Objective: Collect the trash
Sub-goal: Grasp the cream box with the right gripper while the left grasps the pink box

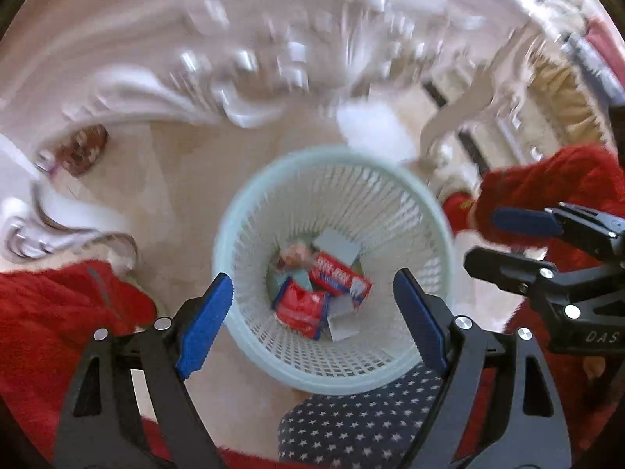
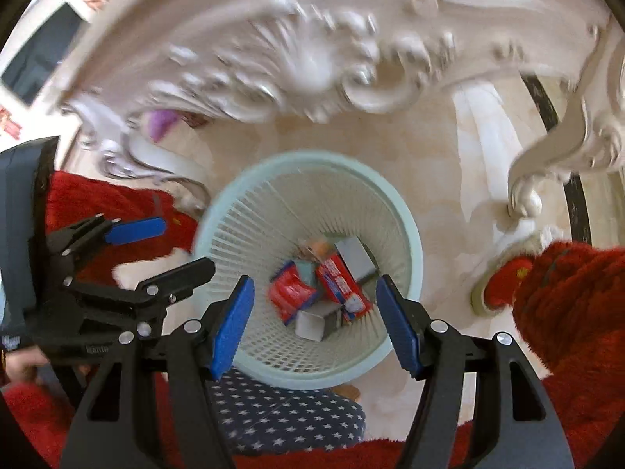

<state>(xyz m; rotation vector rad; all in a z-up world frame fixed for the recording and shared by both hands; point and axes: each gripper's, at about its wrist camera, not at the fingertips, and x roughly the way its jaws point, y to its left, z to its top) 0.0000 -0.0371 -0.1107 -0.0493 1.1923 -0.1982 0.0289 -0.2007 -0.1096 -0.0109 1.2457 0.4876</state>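
Both grippers empty over the basket; trash lies at its bottom.

Your left gripper point(image 1: 312, 316) hangs with jaws spread wide and nothing between them, directly above the pale mesh basket point(image 1: 242, 211) on the floor. The red carton point(image 1: 340, 277), long axis slanting toward the basket's right wall, lies straight below. Your right gripper point(image 2: 314, 326), just beside the left, likewise stands parted and empty, and neither is clearly nearer.

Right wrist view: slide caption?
Both grippers open above a mesh wastebasket holding discarded cartons.
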